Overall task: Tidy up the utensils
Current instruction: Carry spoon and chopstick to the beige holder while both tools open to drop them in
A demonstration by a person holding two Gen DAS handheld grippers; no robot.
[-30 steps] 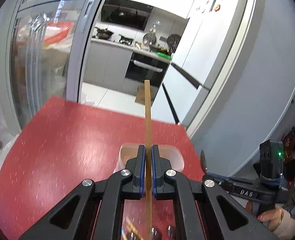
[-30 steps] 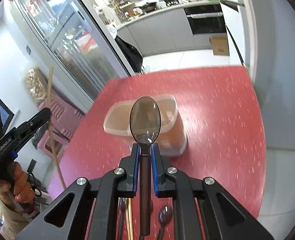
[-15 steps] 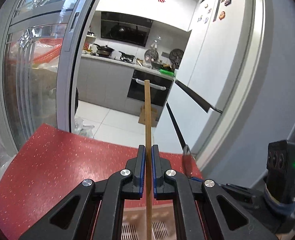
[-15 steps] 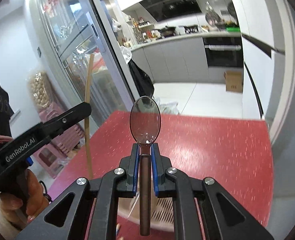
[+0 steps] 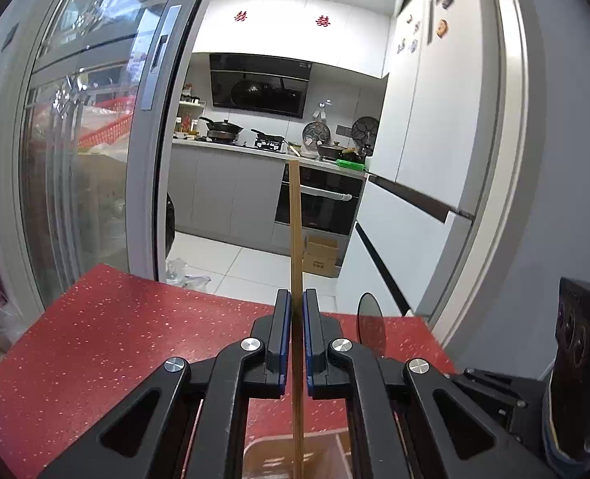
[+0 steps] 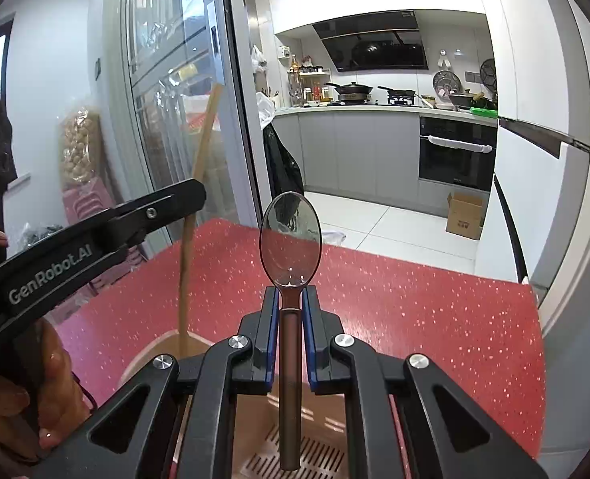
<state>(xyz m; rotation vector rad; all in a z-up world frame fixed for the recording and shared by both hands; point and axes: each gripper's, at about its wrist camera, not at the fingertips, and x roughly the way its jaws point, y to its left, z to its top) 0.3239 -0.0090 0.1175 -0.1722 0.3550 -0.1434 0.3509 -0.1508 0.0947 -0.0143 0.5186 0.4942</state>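
My left gripper (image 5: 293,299) is shut on a wooden chopstick (image 5: 295,231) held upright; its lower end reaches into the translucent utensil holder (image 5: 271,459) below. It shows in the right wrist view too, chopstick (image 6: 199,167) and gripper (image 6: 199,195). My right gripper (image 6: 290,295) is shut on a spoon (image 6: 290,235) with a shiny bowl pointing up and a brown handle hanging over the holder's slotted floor (image 6: 302,459). The spoon bowl shows edge-on in the left wrist view (image 5: 370,329). Both grippers hover side by side above the holder.
The holder stands on a red speckled table (image 6: 414,311), also in the left wrist view (image 5: 115,339). A glass sliding door (image 5: 95,159) is on the left, a white fridge wall (image 5: 454,159) on the right, a kitchen (image 5: 255,159) beyond.
Both grippers have risen and tilted up with their utensils. The holder has slid from ahead of the fingers to below them. The two grippers have come closer together.
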